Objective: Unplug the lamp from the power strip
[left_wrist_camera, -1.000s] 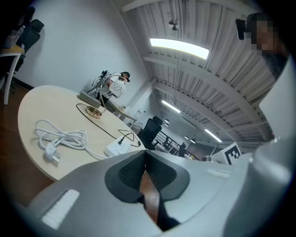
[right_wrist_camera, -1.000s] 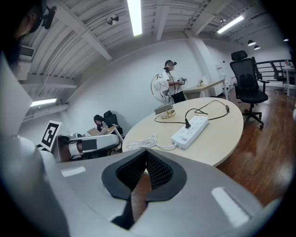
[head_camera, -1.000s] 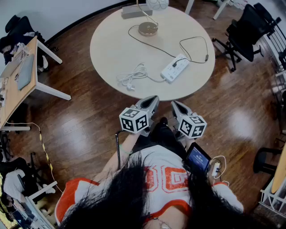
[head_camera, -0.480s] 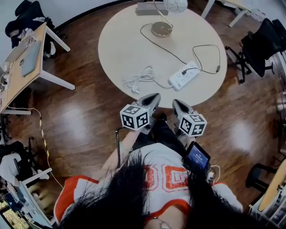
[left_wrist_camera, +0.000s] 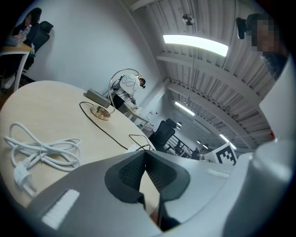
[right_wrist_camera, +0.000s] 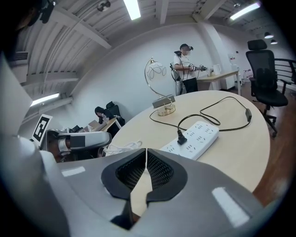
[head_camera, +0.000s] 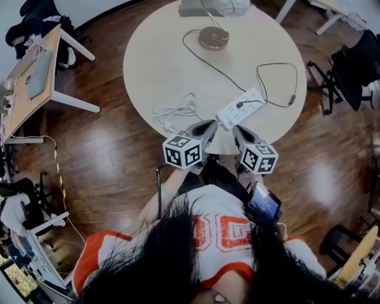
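A white power strip point(head_camera: 240, 108) lies near the front edge of the round table point(head_camera: 160, 65), with the lamp's black plug point(head_camera: 239, 105) in it. The black cord runs back to the brass lamp base point(head_camera: 214, 38) at the far side. My left gripper point(head_camera: 209, 124) and right gripper point(head_camera: 237, 128) are both shut and empty, with their tips at the table's front edge just short of the strip. In the right gripper view the strip point(right_wrist_camera: 194, 138) and plug point(right_wrist_camera: 181, 137) lie just ahead of my shut right gripper point(right_wrist_camera: 145, 150). My left gripper point(left_wrist_camera: 145, 152) points past the lamp point(left_wrist_camera: 102, 112).
A coiled white cable point(head_camera: 175, 111) lies on the table left of the strip. A grey box point(head_camera: 191, 8) sits behind the lamp. Office chairs point(head_camera: 356, 65) stand to the right, a desk point(head_camera: 32, 83) to the left. A person point(right_wrist_camera: 185, 65) stands beyond the table.
Both grippers have moved forward from in front of the table to its front edge, closer to the power strip. The head view has shifted with them. Nothing on the table has moved.
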Available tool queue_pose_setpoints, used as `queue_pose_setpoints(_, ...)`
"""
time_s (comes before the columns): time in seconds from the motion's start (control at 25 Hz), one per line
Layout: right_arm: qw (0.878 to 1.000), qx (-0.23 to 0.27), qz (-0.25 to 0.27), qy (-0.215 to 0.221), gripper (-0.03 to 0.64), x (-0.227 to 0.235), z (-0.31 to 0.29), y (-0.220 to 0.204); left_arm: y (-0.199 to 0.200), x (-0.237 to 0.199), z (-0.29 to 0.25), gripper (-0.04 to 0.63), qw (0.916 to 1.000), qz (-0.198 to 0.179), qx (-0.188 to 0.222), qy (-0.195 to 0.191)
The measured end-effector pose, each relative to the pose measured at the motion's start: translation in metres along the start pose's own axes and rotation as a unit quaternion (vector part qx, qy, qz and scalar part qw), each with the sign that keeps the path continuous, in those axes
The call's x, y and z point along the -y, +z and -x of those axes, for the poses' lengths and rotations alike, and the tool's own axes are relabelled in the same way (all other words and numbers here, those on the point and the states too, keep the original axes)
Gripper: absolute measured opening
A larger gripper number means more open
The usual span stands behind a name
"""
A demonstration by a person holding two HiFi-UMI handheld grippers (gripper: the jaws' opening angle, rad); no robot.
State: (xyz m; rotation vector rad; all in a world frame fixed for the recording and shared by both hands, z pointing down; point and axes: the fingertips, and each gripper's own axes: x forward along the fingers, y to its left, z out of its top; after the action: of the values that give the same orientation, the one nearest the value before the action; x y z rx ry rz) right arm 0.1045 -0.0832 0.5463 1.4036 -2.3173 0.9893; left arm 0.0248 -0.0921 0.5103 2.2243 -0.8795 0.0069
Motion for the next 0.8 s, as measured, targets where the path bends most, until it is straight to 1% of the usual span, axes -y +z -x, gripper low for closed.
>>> queue_pose_setpoints(0.28,1.0,-0.022,0.0,-0.004,0.021,0.046,-0.023,0.012,0.004,-0.007,-0.036,0.0,0.9996,-0.002,-0.017,0.023)
queue_pose_setpoints(0.44,1.0,-0.029,0.002,0.0,0.022,0.063,-0.032,0.019,0.003,-0.005,-0.049,0.0,0.9991,0.0,-0.028,0.031)
queue_pose_setpoints(0.6,0.999,-0.043,0.017,-0.003,0.052,0.076,-0.042,0.02,-0.006,-0.004,-0.059,0.0,0.9979,-0.005,-0.055,0.035)
queue_pose_setpoints(0.8,0.998,-0.055,0.038,-0.006,0.065,0.079,-0.054,0.02,-0.014,-0.012,-0.068,0.0,0.995,-0.016,-0.089,0.043)
